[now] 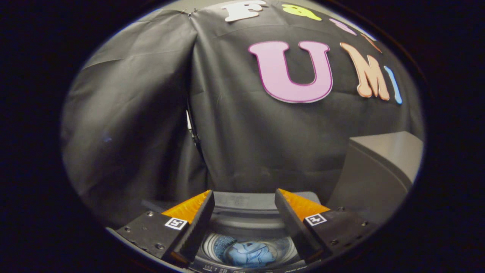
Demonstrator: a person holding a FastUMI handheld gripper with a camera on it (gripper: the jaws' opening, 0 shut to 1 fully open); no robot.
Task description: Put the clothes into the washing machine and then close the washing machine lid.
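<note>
Gripper (244,203) is spread wide, fingers well apart, nothing held between them. It hangs above the washing machine (250,212), pointed forward toward the booth wall, with the machine's open top showing in the gap between the fingers and below them.

Clothes (248,253): a blue bundle sits down inside the drum (216,248), low between the two fingers. Looks like one crumpled lump; can't tell how many pieces. Drum wall is shiny metal with small holes, visible around the bundle.

Washing machine rim is dark grey, curved around the drum opening, just ahead of the fingertips. Some small print on the near edge of the rim, too small to read.

Lid (379,167): grey panel stands raised off to the right of the right finger, tilted up, clear of the opening. So the top is open, lid not shut.

Behind everything is black cloth (132,125), creased, with a seam or gap running down the middle behind the machine.
</note>
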